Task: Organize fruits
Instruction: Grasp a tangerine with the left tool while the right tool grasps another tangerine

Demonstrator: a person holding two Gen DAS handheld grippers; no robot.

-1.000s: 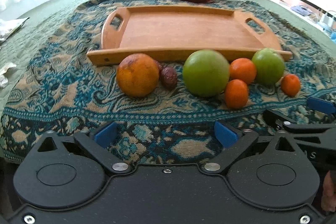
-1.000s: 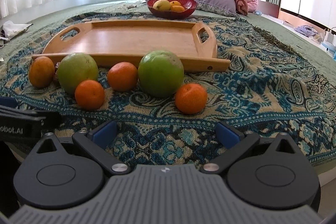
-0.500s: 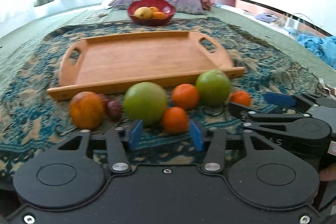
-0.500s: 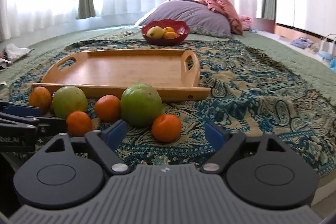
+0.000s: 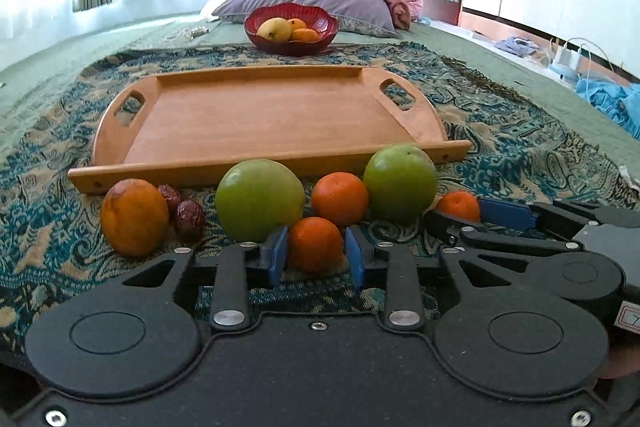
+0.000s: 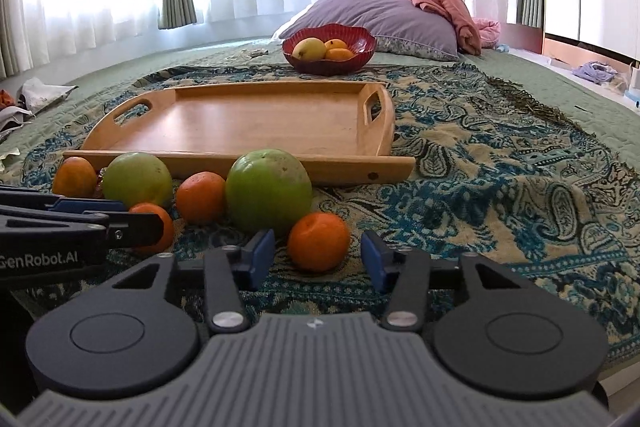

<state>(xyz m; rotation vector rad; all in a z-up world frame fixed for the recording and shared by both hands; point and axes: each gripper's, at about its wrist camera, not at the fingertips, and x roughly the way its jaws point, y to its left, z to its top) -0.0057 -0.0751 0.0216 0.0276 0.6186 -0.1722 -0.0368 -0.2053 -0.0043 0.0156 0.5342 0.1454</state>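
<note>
Nothing had yet been placed on the wooden tray (image 5: 276, 115); all loose fruit lay in front of it. The left gripper (image 5: 316, 257) was closing around one mandarin (image 5: 315, 243), the right gripper (image 6: 317, 259) around another mandarin (image 6: 318, 241), neither gripped.

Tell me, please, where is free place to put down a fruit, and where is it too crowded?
The wooden tray is bare from handle to handle. The patterned blanket right of the tray is also free. The strip before the tray's near rim is crowded with fruits.
</note>
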